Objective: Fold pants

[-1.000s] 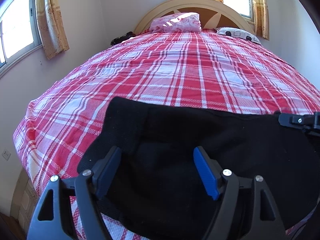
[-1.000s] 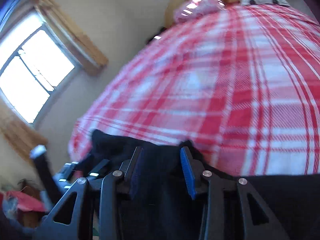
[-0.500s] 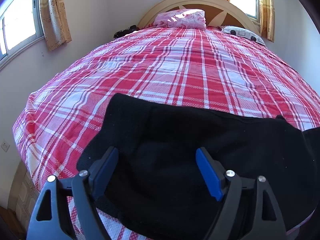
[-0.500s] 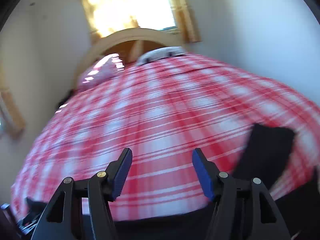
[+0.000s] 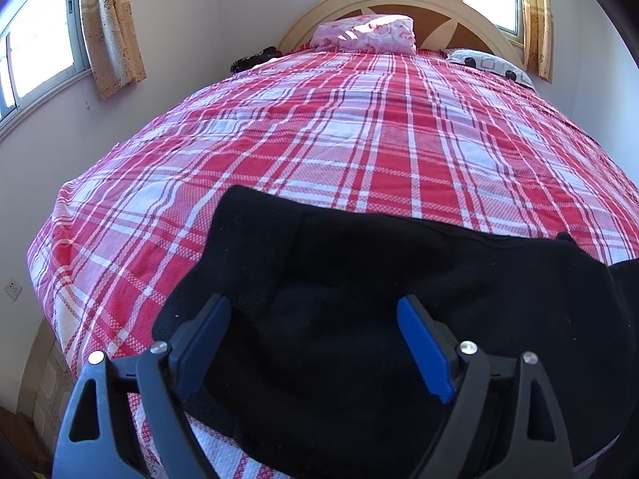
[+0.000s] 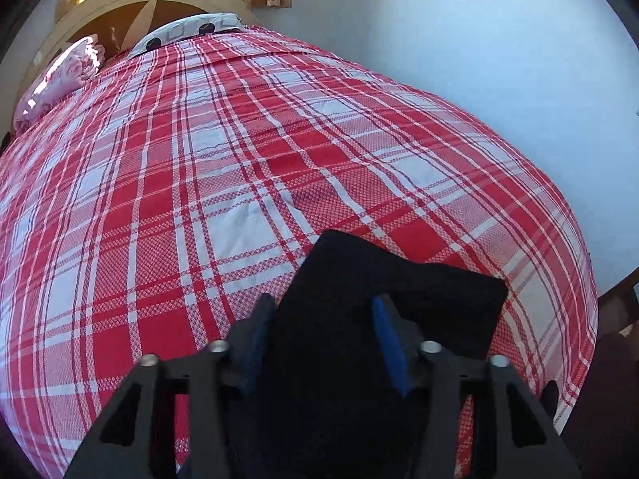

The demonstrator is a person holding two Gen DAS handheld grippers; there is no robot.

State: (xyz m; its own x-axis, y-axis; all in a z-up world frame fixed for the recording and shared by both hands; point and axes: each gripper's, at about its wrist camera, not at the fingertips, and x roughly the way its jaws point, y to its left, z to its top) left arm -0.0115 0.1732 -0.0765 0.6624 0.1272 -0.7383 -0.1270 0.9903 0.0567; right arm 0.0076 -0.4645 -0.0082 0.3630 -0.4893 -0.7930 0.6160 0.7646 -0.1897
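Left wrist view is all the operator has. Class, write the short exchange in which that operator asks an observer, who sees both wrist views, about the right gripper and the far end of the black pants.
Operator: I cannot see the right gripper. Does it have the black pants?
Observer: Yes. Its jaws have just been closing, and a fold of the cloth stands between the pads, which appear to pinch it.
Operator: Where does the garment end on that side?
Observer: In a squared end lying flat on the plaid bedspread, short of the bed's edge by the wall.
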